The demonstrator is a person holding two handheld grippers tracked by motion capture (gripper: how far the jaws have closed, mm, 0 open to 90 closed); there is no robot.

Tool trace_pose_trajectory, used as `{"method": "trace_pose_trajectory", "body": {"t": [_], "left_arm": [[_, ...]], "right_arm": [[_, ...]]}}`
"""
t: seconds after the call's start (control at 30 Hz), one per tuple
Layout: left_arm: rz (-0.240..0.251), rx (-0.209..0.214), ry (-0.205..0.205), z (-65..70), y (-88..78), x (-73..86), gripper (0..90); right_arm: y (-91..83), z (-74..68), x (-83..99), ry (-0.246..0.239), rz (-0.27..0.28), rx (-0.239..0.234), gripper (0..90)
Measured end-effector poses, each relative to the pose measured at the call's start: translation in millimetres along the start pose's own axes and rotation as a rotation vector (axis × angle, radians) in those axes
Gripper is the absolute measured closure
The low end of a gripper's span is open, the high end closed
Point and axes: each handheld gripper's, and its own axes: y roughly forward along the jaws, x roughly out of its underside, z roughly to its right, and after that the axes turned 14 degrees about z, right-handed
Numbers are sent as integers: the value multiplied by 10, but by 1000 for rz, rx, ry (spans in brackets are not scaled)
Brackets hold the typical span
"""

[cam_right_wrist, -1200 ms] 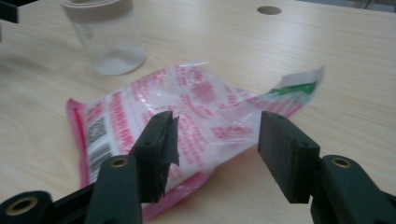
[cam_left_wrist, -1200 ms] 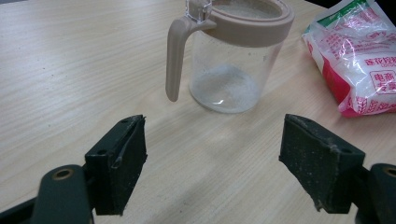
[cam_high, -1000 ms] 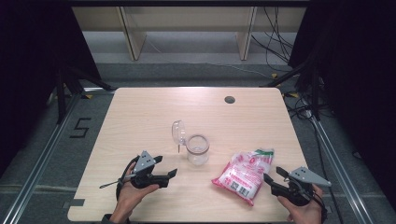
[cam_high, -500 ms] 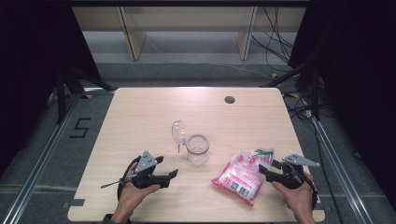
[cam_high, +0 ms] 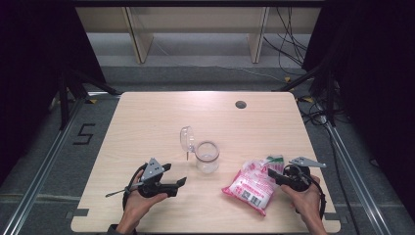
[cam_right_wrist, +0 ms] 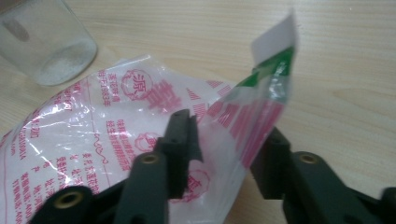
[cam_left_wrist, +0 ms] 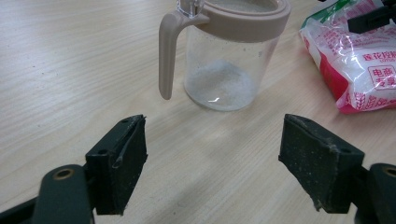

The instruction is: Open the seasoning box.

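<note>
The right gripper [cam_right_wrist: 224, 149], its jaws just closing, pinches the bag [cam_right_wrist: 116, 121] at five o'clock from the jar [cam_high: 207, 156], while the left gripper [cam_left_wrist: 224, 161] hangs released.

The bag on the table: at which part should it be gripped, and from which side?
Grip the bag at its flat green-edged top corner, coming from the right side, where the right gripper has just been closing with that corner between its fingers. The corner is thin and stands up off the table, while the body looks full and probably too wide.
</note>
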Motion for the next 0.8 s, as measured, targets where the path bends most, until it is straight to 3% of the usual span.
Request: {"method": "trace_pose_trajectory", "body": {"t": [0.07,0.1,0.13,0.2,0.23,0.4,0.5,0.53,0.57,0.6,0.63,0.67,0.7,0.73,0.8], "left_arm": [[2,-3,-2,2,0,0,223],[0,-9,2,5,-8,-4,223],[3,-6,0,5,-10,-5,223],[12,-9,-8,9,-7,-7,223],[4,-8,1,7,-10,-10,223],[-2,3,5,4,0,-7,223],[4,2,-2,16,3,-11,223],[2,2,2,15,-3,-17,223],[16,8,-11,19,7,-16,224],[1,8,5,11,-5,-26,223],[11,4,-6,27,-4,-29,223],[9,10,3,28,-8,-36,223],[11,12,-1,42,-11,-43,223],[11,18,8,50,-14,-58,223],[20,20,3,56,-9,-60,223]], "right_arm": [[7,4,-14,-15,-5,-3,716],[11,-45,-12,34,-14,-11,772],[11,-45,-12,34,-14,-11,772],[42,-4,-11,-20,0,-38,851],[44,-3,-12,-19,5,-46,868],[28,-19,-26,-20,-14,-50,897],[13,-13,-37,-32,21,-48,900],[16,-24,-38,-13,21,-60,900],[13,-11,-45,-39,27,-61,900],[-14,-61,-54,3,14,-52,900],[-12,-34,-71,-49,28,-62,900],[-13,-39,-78,-61,41,-68,900],[-27,-73,-87,-33,37,-68,900],[-49,-69,-111,-59,52,-69,900],[-56,-76,-117,-54,54,-80,900]]}}
